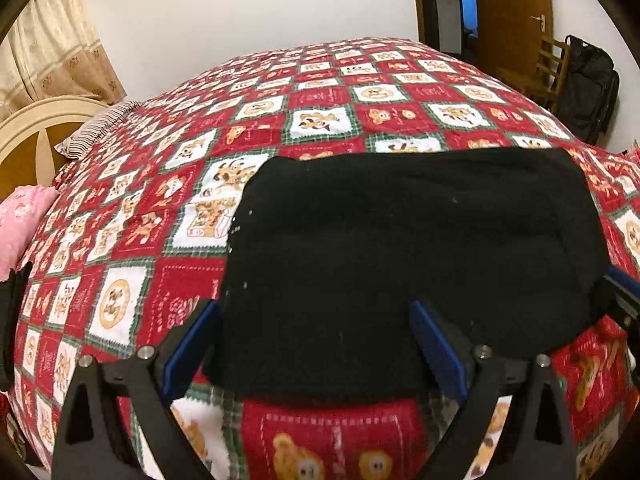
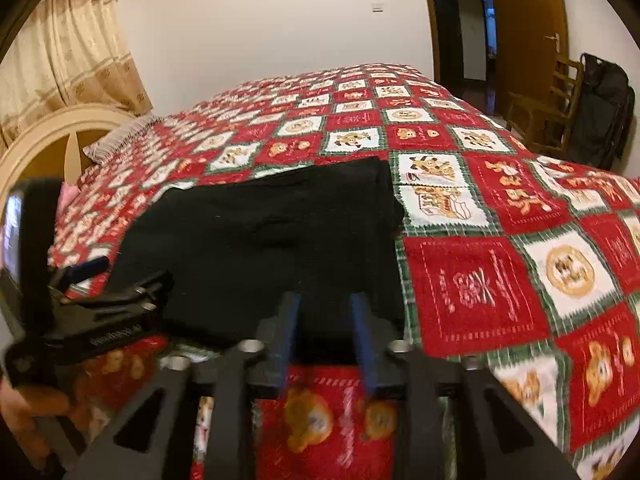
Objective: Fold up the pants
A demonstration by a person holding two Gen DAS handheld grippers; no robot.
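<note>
The black pants (image 1: 400, 240) lie folded into a wide rectangle on the red cartoon-print bedspread (image 1: 188, 284). My left gripper (image 1: 314, 304) is open wide, its blue pads astride the near left part of the fabric and not pressing on it. The right gripper (image 1: 618, 296) pokes in at the pants' right end. In the right wrist view the pants (image 2: 260, 232) fill the middle left. My right gripper (image 2: 324, 296) stands open with a narrow gap, its tips over the near edge of the fabric. A hand (image 2: 24, 408) holds the left gripper (image 2: 86, 270) at the left.
A cream headboard (image 1: 36, 128), a striped pillow (image 1: 96, 128) and a pink cushion (image 1: 20, 220) sit at the bed's left end. Beyond the bed's far right corner stand a wooden chair (image 1: 550, 68), a black bag (image 1: 588, 92) and a wooden door (image 1: 508, 12).
</note>
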